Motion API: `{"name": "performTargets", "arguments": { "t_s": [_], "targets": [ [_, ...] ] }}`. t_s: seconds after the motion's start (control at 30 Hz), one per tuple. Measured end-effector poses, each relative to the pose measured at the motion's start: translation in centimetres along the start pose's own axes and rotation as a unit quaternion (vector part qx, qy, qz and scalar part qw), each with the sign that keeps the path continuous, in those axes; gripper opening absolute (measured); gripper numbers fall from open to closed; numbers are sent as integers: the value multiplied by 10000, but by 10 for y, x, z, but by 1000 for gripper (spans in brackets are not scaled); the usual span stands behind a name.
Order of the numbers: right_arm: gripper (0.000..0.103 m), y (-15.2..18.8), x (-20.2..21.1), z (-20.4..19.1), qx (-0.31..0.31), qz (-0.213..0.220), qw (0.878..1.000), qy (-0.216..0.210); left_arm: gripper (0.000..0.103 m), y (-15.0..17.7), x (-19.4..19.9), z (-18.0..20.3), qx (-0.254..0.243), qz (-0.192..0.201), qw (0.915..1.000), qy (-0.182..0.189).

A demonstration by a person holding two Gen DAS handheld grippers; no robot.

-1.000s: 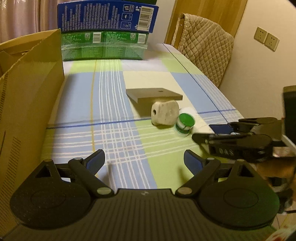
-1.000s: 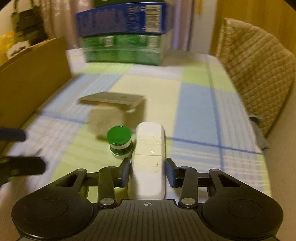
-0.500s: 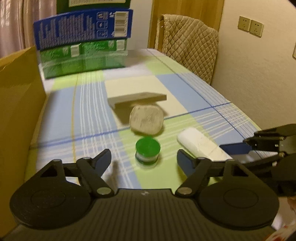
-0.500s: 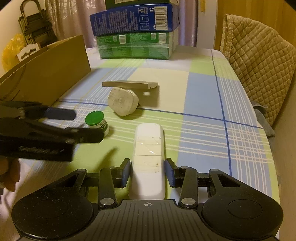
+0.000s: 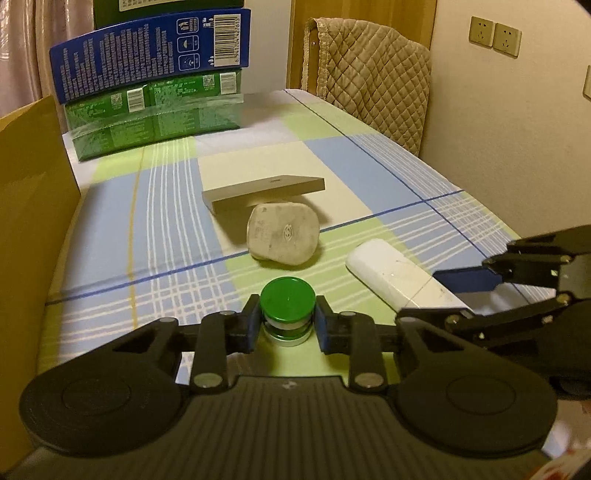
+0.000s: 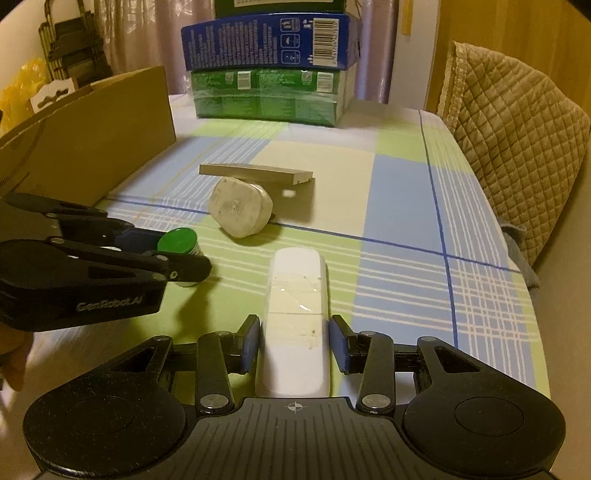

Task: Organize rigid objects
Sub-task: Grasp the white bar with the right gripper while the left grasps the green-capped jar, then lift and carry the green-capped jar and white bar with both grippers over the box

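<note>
The left gripper (image 6: pixel 177 254) carries the printed word "SenRobot.AI"; its jaws are closing on the green-capped jar (image 5: pixel 287 314), which stands on the checked tablecloth (image 5: pixel 155 236). The right gripper (image 6: pixel 294 345) points downward, clamped on the white bar (image 6: pixel 297 325) lying beside the jar.

Warm yellowish light is falling on a table under a blue, green and cream checked cloth (image 5: pixel 388 155). At two o'clock a quilted tan chair cover (image 5: pixel 369 85) is hanging, beside a cream wall with two sockets (image 5: pixel 495 35) (pale curtains (image 6: pixel 147 33) are hanging at eleven).
</note>
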State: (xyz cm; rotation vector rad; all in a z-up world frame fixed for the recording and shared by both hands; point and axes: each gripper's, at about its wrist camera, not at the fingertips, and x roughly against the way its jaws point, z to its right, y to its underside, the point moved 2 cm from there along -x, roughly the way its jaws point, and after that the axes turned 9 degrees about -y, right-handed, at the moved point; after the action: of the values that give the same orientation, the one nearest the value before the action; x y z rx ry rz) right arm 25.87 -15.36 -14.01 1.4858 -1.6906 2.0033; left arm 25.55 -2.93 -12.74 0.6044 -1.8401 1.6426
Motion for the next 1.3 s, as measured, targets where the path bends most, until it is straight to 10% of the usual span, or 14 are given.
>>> {"name": "performTargets", "arguments": {
  "t_s": [1.3],
  "targets": [
    [37, -38, 66, -41, -322, 434, 9985, 29, 25, -9, 88, -22, 428, 82, 9990, 17]
  ]
}}
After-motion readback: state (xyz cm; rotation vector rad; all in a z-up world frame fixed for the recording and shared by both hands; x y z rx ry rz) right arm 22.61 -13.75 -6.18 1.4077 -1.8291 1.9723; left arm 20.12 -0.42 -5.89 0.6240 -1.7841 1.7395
